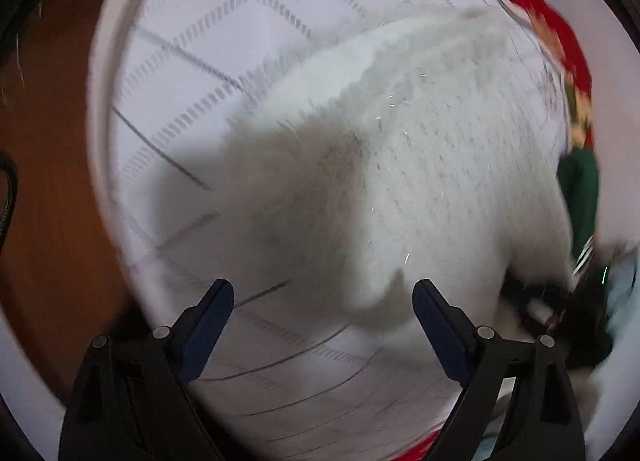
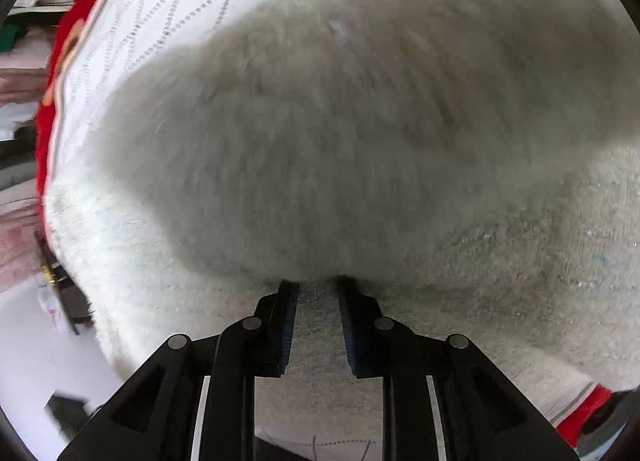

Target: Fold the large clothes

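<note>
The right tool (image 2: pixel 318 285) is clenched on a fold of the fluffy white sweater (image 2: pixel 360 121); the left tool (image 1: pixel 323 293) hangs released. Soft, bulky, floppy: best gripped at its edges.

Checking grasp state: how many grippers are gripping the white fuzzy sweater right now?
1. The right gripper is pinched on a raised fold of the white fuzzy sweater. The left gripper is open above the quilted cover, holding nothing.

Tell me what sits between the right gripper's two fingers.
In the right wrist view, the right gripper pinches a fold of the white fuzzy sweater; nothing else sits there.
</note>
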{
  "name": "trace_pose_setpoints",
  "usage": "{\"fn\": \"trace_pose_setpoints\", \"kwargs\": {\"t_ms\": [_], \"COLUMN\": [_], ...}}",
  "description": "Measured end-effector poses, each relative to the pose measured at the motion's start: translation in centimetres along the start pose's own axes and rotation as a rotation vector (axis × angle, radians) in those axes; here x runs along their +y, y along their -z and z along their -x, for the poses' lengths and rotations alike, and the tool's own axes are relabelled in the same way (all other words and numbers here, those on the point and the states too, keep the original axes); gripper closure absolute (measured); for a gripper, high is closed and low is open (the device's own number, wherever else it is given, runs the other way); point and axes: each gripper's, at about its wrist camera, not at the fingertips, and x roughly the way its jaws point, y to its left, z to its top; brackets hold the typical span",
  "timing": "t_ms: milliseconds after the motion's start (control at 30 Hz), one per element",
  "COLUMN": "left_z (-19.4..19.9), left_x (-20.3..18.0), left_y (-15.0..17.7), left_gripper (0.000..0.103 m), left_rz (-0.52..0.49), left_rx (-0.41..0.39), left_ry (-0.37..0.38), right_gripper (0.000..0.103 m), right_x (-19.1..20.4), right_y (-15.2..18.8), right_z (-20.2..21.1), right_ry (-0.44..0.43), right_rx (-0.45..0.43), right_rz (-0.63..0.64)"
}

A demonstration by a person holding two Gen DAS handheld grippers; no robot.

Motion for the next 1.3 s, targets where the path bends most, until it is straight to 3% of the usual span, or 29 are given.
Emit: {"fn": "trace_pose_setpoints", "kwargs": {"t_ms": [33,100,133,200,267,333,467,533,600,633,700,767,867,967,1033,1100,1233,1300], "left_z": [-0.5,-0.8,-0.6,0.6,1.9,3.1,3.6,3.2,2.7,2.4,2.0,2.1,1.9,1.5,0.9,0.3,0.2,0.6], "left_x": [0.0,-0.2,-0.4,-1.6,-3.1,-4.0,-3.4,-3.1,-2.3,-2.0,-1.5,-1.0,-0.7,-1.0,-1.4,-1.8,-2.6,-4.1], "left_y": [-0.4,-1.4,-1.6,-2.1,-2.7,-3.8,-6.1,-6.5,-6.6,-6.6,-6.5,-6.5,-6.8,-6.9,-7.2,-7.5,-7.5,-7.4], "left_gripper": [0.013,0.042,0.048,0.077,0.083,0.084,0.084,0.083,0.075,0.072,0.064,0.06,0.046,0.032,0.027,0.024,0.026,0.083], "left_rz": [0.019,0.033,0.038,-0.001,-0.085,-0.144,-0.213,-0.227,-0.233,-0.235,-0.226,-0.206,-0.178,-0.149,-0.132,-0.103,-0.071,-0.112], "left_rx": [-0.027,-0.137,-0.184,-0.276,-0.334,-0.374,-0.373,-0.357,-0.335,-0.325,-0.29,-0.283,-0.274,-0.279,-0.284,-0.294,-0.356,-0.401], "left_ry": [0.009,-0.035,-0.059,-0.067,-0.073,-0.065,-0.083,-0.087,-0.083,-0.071,-0.038,0.003,0.06,0.098,0.097,0.092,0.057,-0.035], "right_gripper": [0.08,0.08,0.08,0.08,0.079,0.079,0.079,0.079,0.083,0.086,0.088,0.087,0.084,0.084,0.084,0.084,0.089,0.089], "right_x": [-0.2,-1.5,-2.2,-3.2,-2.4,-1.5,-0.7,-0.3,-0.9,-2.2,-4.1,-4.7,-3.7,-1.1,0.9,1.9,3.5,4.2], "right_y": [0.1,0.8,1.4,2.6,2.6,3.5,2.9,0.8,-1.4,-2.9,-4.9,-5.2,-3.8,-1.4,-0.9,-0.7,-1.4,-1.4], "right_z": [0.3,1.5,2.0,3.1,3.5,4.8,6.6,6.8,6.0,4.5,2.3,3.3,5.7,6.6,4.4,1.0,-3.2,-3.4], "right_ry": [-0.02,-0.081,-0.103,-0.167,-0.176,-0.17,-0.147,-0.083,0.047,0.05,-0.003,-0.005,-0.022,-0.172,-0.233,-0.203,-0.186,-0.189], "right_rx": [0.0,0.002,0.01,0.028,0.012,-0.019,-0.082,-0.154,-0.233,-0.211,-0.168,-0.134,-0.138,-0.122,-0.061,-0.003,0.022,0.03], "right_rz": [0.001,-0.005,-0.015,-0.04,-0.025,0.004,0.034,0.027,0.022,-0.026,-0.094,-0.119,-0.098,-0.027,0.009,0.004,-0.019,-0.035]}}
